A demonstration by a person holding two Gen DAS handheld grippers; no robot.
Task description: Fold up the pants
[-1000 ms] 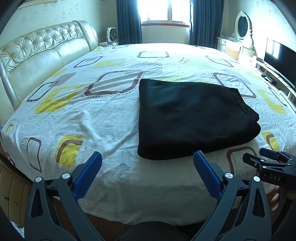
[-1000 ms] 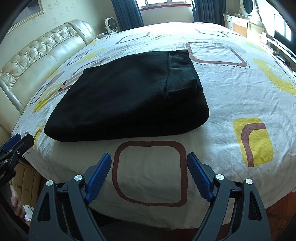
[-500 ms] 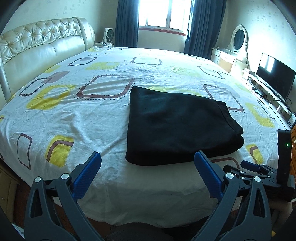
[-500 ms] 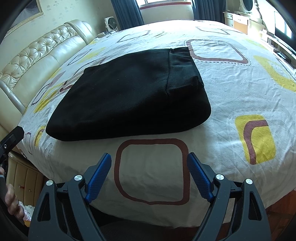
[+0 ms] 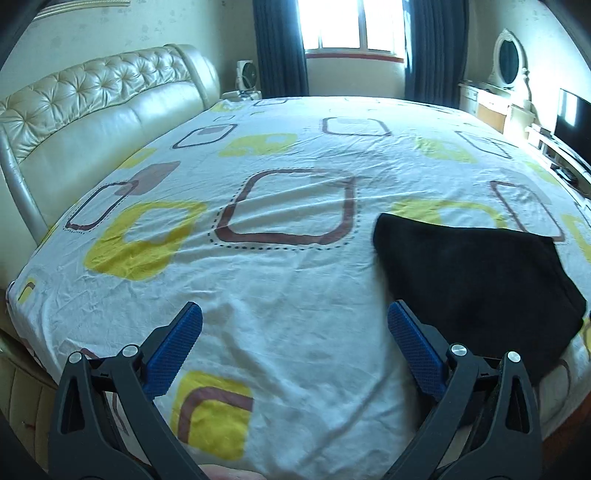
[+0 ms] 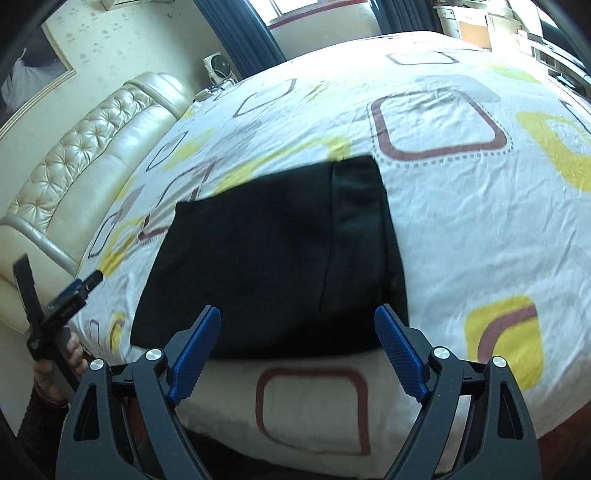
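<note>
Right gripper [image 6: 297, 325] wide open, empty, above folded pants [image 6: 273, 258]

Bed sheet [image 5: 288, 295], white with yellow and brown squares, fills centre. Cream tufted headboard [image 5: 92, 107] upper left. Window [image 5: 351, 24] top centre; television [image 5: 574, 118] right edge.

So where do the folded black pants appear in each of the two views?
Left wrist view: folded black pants at the right side, beside the right blue finger.
Right wrist view: pants in the centre, just above both blue fingers.
Shared landmark: the tufted cream headboard, at the left in both.
</note>
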